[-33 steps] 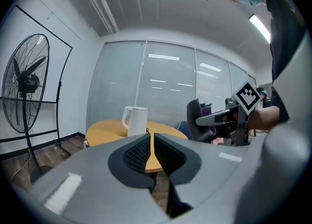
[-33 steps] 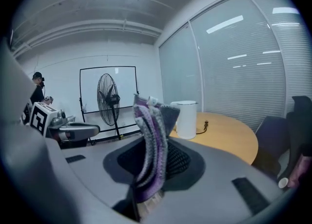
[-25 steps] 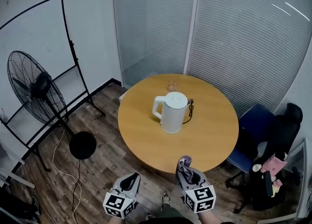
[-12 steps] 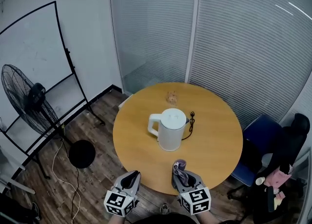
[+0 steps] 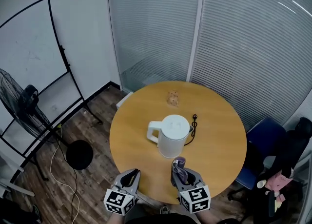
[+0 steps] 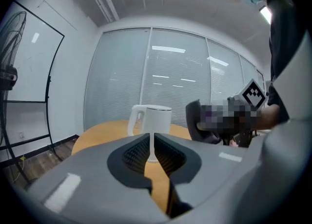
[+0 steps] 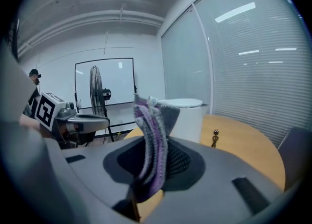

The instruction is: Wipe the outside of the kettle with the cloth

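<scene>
White kettle just beyond right hand-held gripper pinching cloth; left hand-held gripper pressed together.

- The fan is cut off by the left edge of the head view.
- A small brownish thing lies on the table behind the kettle. It is too small to tell, maybe a little toy.
- The bottom end of the cloth is hidden between the jaws of the right gripper.
- In the left gripper view, the left gripper hides most of the kettle's bottom.
</scene>
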Available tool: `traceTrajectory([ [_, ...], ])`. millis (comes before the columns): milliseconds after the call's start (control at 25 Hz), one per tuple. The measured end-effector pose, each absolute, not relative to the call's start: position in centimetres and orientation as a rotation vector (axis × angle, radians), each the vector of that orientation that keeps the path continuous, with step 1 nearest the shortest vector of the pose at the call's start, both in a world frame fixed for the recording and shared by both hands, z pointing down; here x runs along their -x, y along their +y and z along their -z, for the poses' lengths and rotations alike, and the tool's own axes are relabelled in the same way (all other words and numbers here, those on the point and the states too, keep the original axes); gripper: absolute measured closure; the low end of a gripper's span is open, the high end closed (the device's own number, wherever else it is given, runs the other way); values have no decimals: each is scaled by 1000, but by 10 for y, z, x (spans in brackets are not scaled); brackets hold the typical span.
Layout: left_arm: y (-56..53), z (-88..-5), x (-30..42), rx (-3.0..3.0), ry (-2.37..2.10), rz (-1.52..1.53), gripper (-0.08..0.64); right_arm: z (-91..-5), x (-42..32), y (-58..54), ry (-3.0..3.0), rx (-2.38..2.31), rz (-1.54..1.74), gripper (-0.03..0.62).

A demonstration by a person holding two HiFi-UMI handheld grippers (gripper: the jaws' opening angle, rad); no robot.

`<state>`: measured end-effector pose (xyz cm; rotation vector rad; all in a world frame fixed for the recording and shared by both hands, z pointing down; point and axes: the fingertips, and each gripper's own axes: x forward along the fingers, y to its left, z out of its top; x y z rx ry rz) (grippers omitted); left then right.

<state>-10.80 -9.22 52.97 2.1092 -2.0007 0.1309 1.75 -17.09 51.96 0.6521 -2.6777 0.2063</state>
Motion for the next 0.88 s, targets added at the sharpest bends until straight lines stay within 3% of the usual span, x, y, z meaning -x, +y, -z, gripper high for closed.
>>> traceTrajectory([
  [520, -192, -539, 176, -2395, -1611, -186, 543, -515, 41, -210, -2541, -1077, -238, 497],
  [560, -199, -540, 181, -2410, -1590, -190, 530, -513, 45, -212, -2532, -1107, -233, 497],
  [680, -221, -543, 194, -2448, -1532, -211, 395, -508, 57, -219, -2508, -1199, -204, 497],
  [880, -256, -535, 203, -2585, -1408, -252, 382, -501, 77, -231, -2471, -1312, -158, 497],
])
